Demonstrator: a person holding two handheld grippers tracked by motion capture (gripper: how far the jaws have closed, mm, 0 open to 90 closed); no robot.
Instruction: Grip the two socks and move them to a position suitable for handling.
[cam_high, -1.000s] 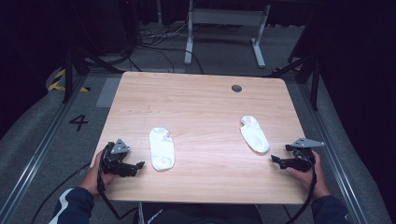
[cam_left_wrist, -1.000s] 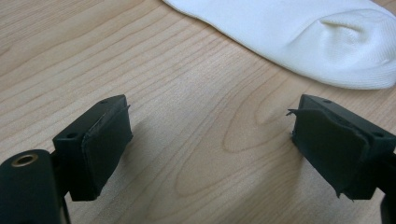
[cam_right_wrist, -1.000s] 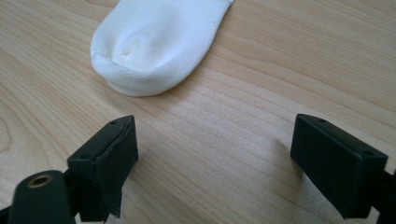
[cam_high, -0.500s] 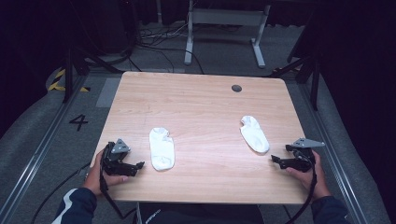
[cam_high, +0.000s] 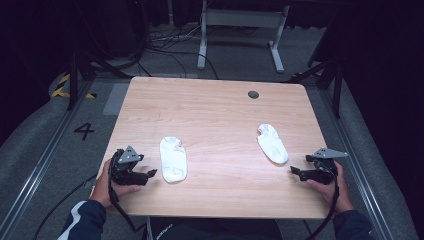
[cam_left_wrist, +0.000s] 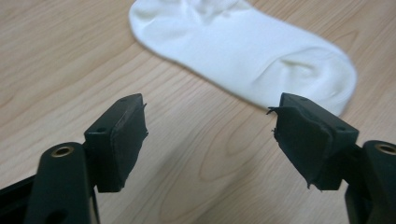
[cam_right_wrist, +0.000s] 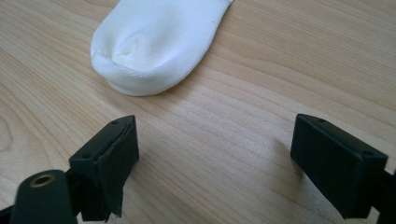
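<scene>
Facing left hand-held gripper (cam_left_wrist: 210, 135): sock (cam_left_wrist: 243, 51) toe creases.

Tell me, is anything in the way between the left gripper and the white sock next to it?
No, nothing visible. Only bare light wooden table lies between the open left gripper and the white cotton ankle sock, which lies flat just ahead of its fingers.

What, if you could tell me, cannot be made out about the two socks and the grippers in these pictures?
- Left sock: its opening end is cut off by the top edge of the left gripper view.
- Right sock: only the toe shows in the right gripper view; the top edge cuts the rest.
- Undersides of both socks: hidden against the table.
- Small round thing on the table: too small to identify in the high view.
</scene>
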